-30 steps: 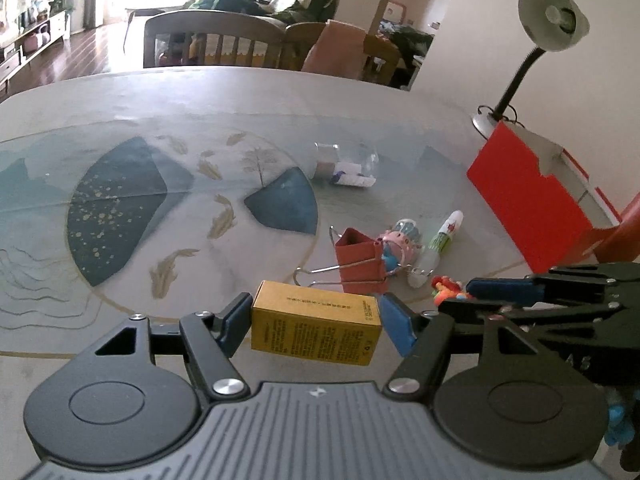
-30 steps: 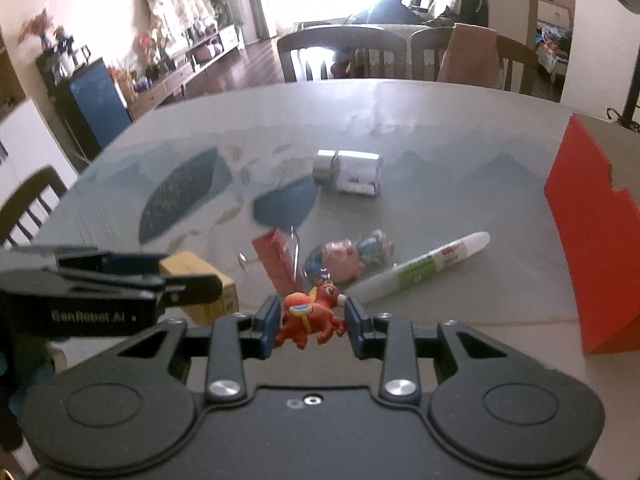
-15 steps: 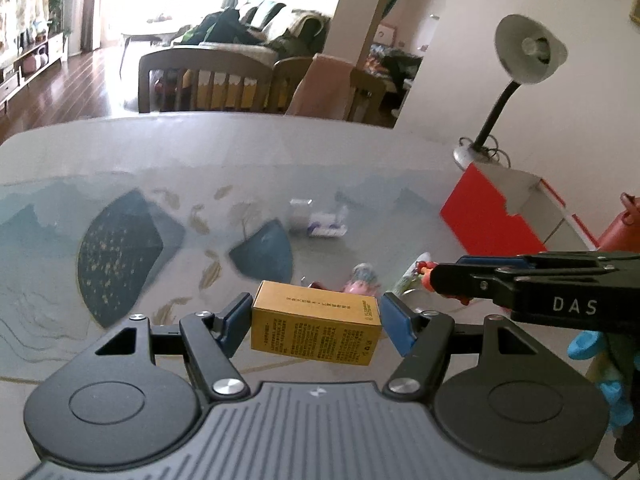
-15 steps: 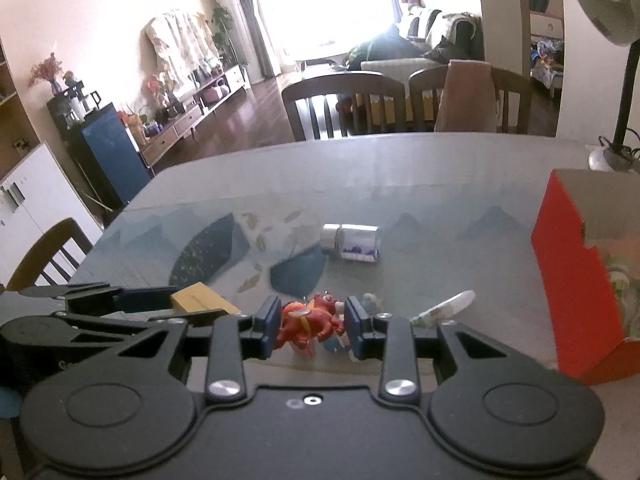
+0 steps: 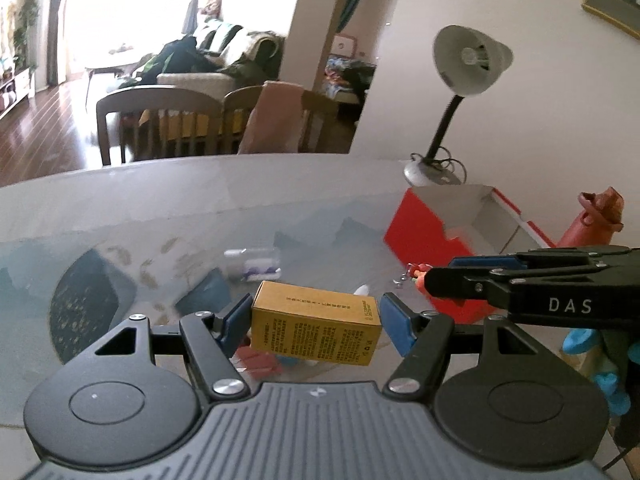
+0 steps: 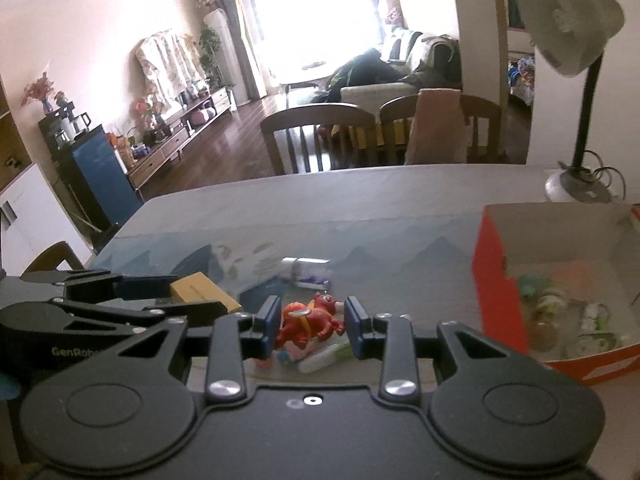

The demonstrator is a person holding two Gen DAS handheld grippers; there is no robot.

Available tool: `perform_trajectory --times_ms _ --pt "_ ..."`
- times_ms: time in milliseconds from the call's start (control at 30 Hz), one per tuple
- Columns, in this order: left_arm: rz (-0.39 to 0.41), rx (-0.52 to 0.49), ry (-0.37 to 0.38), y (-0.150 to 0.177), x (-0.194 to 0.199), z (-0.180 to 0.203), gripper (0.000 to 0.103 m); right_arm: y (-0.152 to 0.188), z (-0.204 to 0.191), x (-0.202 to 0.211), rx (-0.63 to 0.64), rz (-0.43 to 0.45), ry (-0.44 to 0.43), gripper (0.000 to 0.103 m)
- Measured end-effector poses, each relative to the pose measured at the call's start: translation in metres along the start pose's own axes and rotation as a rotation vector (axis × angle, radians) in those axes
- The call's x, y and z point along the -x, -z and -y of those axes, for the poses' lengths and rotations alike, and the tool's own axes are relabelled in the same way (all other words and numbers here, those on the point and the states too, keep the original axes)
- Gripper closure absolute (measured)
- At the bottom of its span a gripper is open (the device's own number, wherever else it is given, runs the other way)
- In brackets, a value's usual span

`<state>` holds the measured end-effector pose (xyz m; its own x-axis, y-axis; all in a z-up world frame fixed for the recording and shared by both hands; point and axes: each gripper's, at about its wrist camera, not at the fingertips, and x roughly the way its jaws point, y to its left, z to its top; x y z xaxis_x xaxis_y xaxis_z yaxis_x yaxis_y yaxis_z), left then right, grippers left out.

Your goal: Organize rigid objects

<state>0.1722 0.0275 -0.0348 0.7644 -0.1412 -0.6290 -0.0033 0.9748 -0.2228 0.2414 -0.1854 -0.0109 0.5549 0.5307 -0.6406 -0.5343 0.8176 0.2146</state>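
The left gripper (image 5: 316, 322) clamps a yellow box (image 5: 316, 330); the right gripper (image 6: 311, 328) clamps a red toy figure (image 6: 308, 322), both left of the red box (image 6: 496, 292).

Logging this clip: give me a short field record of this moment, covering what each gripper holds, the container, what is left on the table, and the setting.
left gripper: shut on yellow box, held clear of the table
right gripper: shut on red toy figure, held clear of the table
container: red cardboard box, open top, on the right, several small items already inside, too blurred to name
left on table: small clear bottle lying on its side, white tube, red binder clip, pink toy partly hidden
setting: patterned table, desk lamp, chairs behind
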Motion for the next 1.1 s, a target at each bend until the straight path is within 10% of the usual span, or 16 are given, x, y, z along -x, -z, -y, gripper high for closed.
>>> perform_trajectory --times_ms 467,1100 --pt "-0.013 -0.104 0.059 -0.034 -0.043 0.087 0.034 -0.015 0.082 0.024 -0.003 0.03 0.053 0.087" --pt "-0.059 -0.049 0.021 -0.014 -0.062 0.086 0.034 0.054 0.093 -0.027 0.037 -0.138 -0.025 0.048"
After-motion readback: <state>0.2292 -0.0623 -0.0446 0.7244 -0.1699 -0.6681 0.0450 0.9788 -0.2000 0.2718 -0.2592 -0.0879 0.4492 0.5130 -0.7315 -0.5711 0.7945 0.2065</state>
